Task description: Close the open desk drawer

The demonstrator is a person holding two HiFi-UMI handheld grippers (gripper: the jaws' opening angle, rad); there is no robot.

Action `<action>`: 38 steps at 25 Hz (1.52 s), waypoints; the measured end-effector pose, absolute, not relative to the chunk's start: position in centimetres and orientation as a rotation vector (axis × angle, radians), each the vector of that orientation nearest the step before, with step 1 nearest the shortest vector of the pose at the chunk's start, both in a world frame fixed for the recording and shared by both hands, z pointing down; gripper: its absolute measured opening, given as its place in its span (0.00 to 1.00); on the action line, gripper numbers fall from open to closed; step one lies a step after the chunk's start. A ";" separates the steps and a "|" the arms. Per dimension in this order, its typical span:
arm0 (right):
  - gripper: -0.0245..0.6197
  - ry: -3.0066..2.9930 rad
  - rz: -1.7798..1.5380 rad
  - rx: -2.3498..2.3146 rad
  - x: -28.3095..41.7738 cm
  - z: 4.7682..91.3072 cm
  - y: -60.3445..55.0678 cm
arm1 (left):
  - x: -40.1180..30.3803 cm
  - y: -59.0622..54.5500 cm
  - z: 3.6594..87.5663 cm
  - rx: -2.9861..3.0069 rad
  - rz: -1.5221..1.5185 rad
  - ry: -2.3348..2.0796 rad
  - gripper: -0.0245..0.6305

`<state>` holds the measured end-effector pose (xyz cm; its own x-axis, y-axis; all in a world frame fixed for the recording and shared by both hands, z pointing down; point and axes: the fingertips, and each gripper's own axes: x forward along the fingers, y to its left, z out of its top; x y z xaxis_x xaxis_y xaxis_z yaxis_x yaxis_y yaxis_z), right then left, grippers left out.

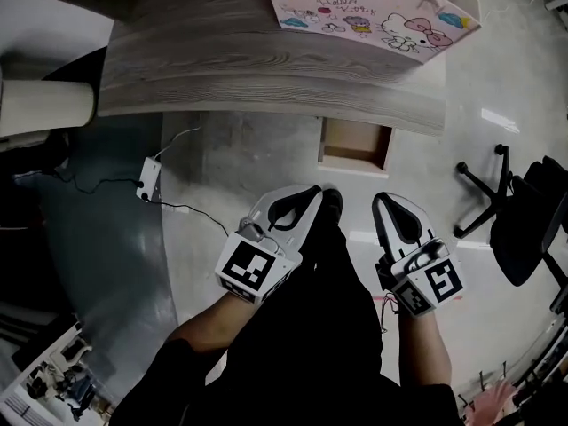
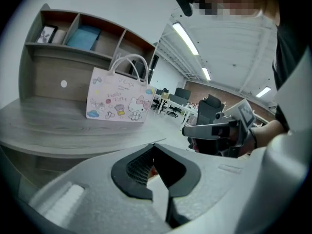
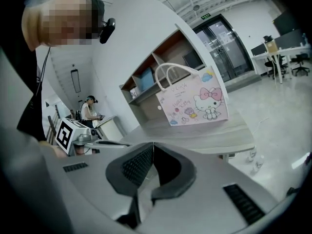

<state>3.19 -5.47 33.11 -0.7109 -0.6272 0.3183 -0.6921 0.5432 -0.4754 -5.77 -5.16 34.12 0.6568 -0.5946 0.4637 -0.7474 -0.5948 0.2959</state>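
Observation:
The open drawer (image 1: 355, 145) juts out from under the front edge of the wood-grain desk (image 1: 248, 69); its brown inside faces up and holds nothing I can see. A pink cartoon-cat tote bag (image 1: 373, 7) stands on the desk above it. My left gripper (image 1: 317, 192) and right gripper (image 1: 383, 199) hang side by side above the floor, just short of the drawer and touching nothing. Both are shut with nothing between them. The left gripper view shows the left gripper (image 2: 154, 145) tip to tip, the bag (image 2: 119, 101) beyond it. The right gripper (image 3: 153, 144) looks the same.
A white power strip (image 1: 148, 178) with a trailing cable lies on the floor at the left. A black office chair (image 1: 519, 220) stands at the right. A shelf unit (image 2: 73, 38) sits at the back of the desk. Another person (image 3: 90, 112) stands far off.

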 end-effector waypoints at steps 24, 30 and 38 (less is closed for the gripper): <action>0.06 -2.456 1.106 1.189 3.6 59.1 -3.8 | -2.8 -3.0 58.6 2.234 0.551 -0.845 0.05; 0.06 -2.393 1.122 1.244 4.3 61.8 -4.4 | -1.3 -2.3 62.8 2.249 0.639 -0.752 0.05; 0.06 -2.357 1.118 1.304 4.8 62.3 -4.8 | -1.2 -4.5 62.9 2.242 0.578 -0.784 0.05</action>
<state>4.83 -4.84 62.35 -0.5799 -0.6278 0.5192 -0.7993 0.3151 -0.5118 -1.25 -4.51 62.92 0.7193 -0.3679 0.5893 -0.6716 -0.5850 0.4546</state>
